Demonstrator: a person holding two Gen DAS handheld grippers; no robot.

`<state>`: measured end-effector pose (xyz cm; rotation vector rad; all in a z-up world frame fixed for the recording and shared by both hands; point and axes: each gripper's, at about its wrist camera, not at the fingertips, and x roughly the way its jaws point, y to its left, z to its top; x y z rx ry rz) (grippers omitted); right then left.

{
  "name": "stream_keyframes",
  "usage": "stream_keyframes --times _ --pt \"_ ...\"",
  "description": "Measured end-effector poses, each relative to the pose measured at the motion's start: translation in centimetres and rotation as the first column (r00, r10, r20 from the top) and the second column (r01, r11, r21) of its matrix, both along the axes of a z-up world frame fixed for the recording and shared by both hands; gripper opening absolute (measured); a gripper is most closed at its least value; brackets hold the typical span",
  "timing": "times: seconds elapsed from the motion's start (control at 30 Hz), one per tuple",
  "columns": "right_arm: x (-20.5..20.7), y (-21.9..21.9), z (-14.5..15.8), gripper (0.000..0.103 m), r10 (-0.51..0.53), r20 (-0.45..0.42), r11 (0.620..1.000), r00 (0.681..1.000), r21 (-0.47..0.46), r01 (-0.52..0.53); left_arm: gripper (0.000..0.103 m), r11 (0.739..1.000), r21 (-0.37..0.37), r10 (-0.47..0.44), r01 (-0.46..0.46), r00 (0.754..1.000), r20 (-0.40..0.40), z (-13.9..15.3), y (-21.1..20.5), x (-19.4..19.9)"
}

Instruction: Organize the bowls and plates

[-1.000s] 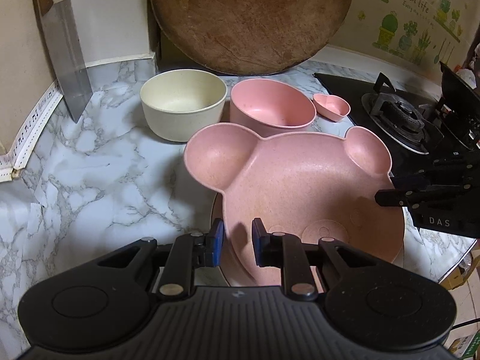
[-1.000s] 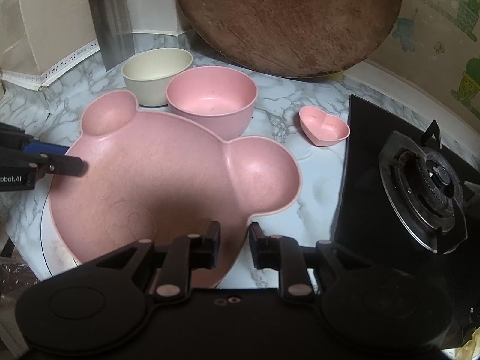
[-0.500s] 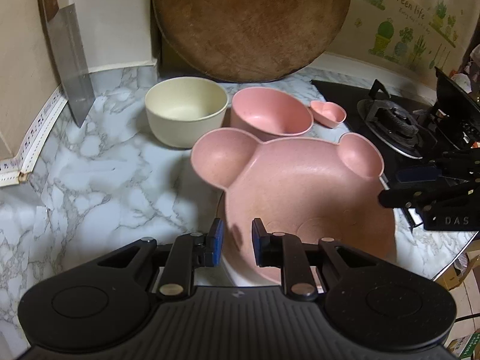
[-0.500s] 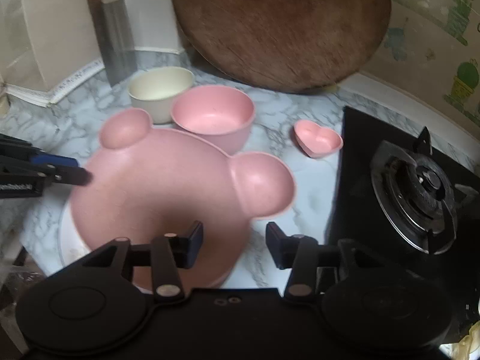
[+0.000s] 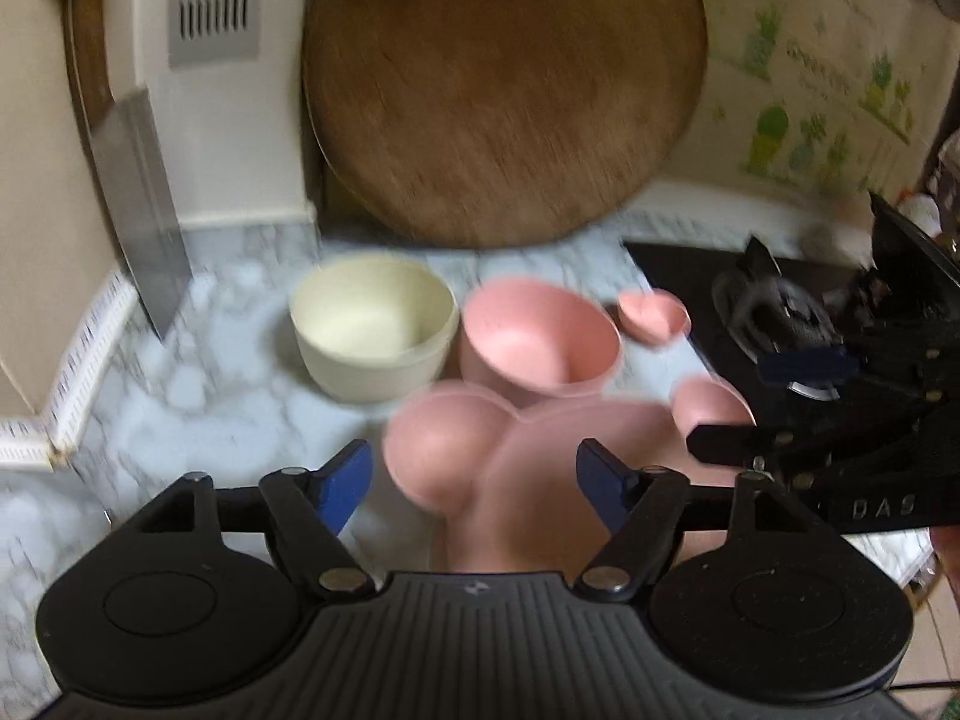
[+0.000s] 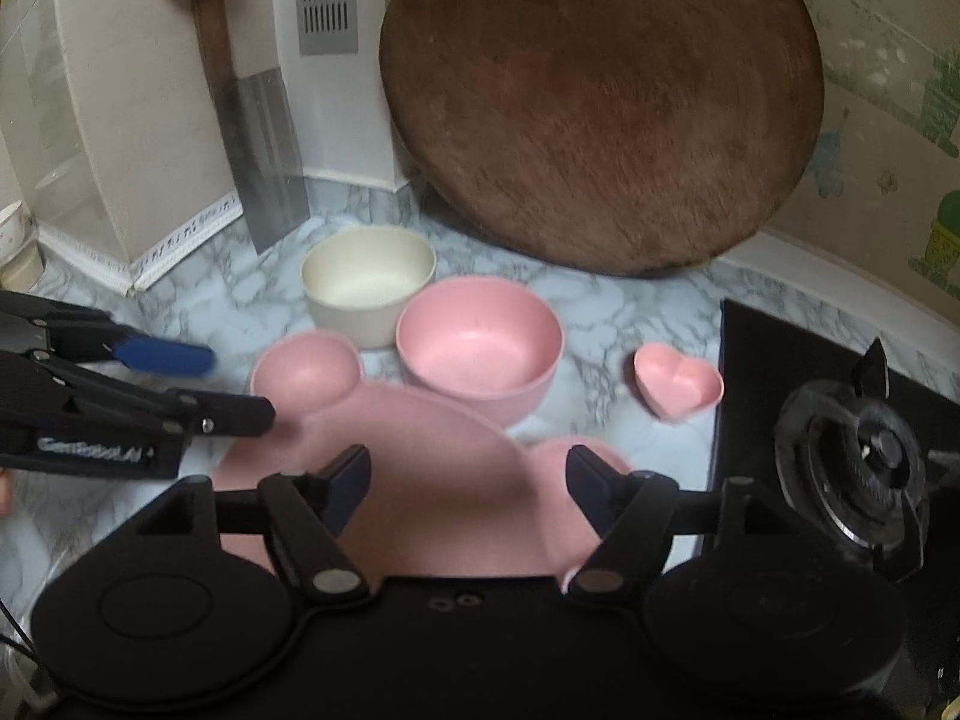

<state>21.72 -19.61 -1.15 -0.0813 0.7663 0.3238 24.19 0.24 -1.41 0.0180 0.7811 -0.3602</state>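
Note:
The pink bear-shaped plate (image 5: 540, 468) (image 6: 432, 456) lies on the marble counter, its two ears pointing toward the wall. My left gripper (image 5: 474, 480) (image 6: 234, 387) hovers over its left near rim. Its jaws are opening and stand wide, with the pads off the plate. My right gripper (image 6: 468, 474) (image 5: 756, 402) hangs over the right near rim, also opening and touching nothing. Behind the plate stand a cream bowl (image 5: 372, 324) (image 6: 366, 282), a pink bowl (image 5: 534, 336) (image 6: 477, 342) and a small pink heart dish (image 5: 653, 315) (image 6: 678, 381).
A large round wooden board (image 5: 504, 90) (image 6: 600, 102) leans on the back wall. A cleaver (image 5: 138, 204) (image 6: 270, 162) stands against the left wall. A black gas stove (image 5: 774, 306) (image 6: 852, 456) borders the counter (image 5: 180, 396) on the right.
Both grippers went from narrow on the plate's near rim to wide apart, the right one first. Both lifted and drew back. The plate stays down on the counter.

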Motion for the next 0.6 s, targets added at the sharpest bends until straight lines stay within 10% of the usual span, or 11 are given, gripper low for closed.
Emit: stream_keyframes --times 0.6 --pt "11.9 4.2 1.7 0.082 0.003 -0.045 0.996 0.999 0.085 0.001 0.075 0.979 0.006 0.202 -0.202 0.977 -0.068 -0.4 3.7 11.1"
